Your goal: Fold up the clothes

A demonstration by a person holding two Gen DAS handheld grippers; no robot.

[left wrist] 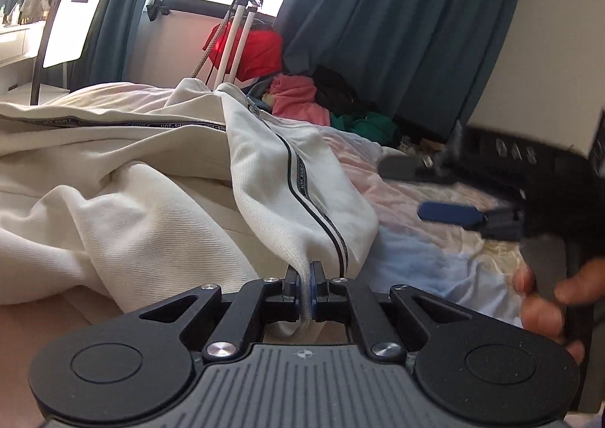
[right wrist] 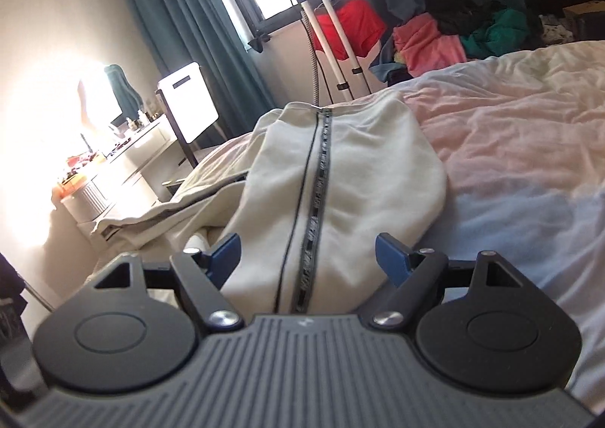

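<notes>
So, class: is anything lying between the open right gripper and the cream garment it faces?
Nothing visible. The right gripper is open with the cream striped garment directly between its fingers, no other item intervening. The left gripper already pinches the garment's edge.

your cream trousers (right wrist: 351,178) have a black side stripe with lettering. far off there's teal curtains (left wrist: 397,30), a pink-and-green clothes pile (right wrist: 453,34), and the bedsheet (right wrist: 510,148) is pale pink and blue.
</notes>
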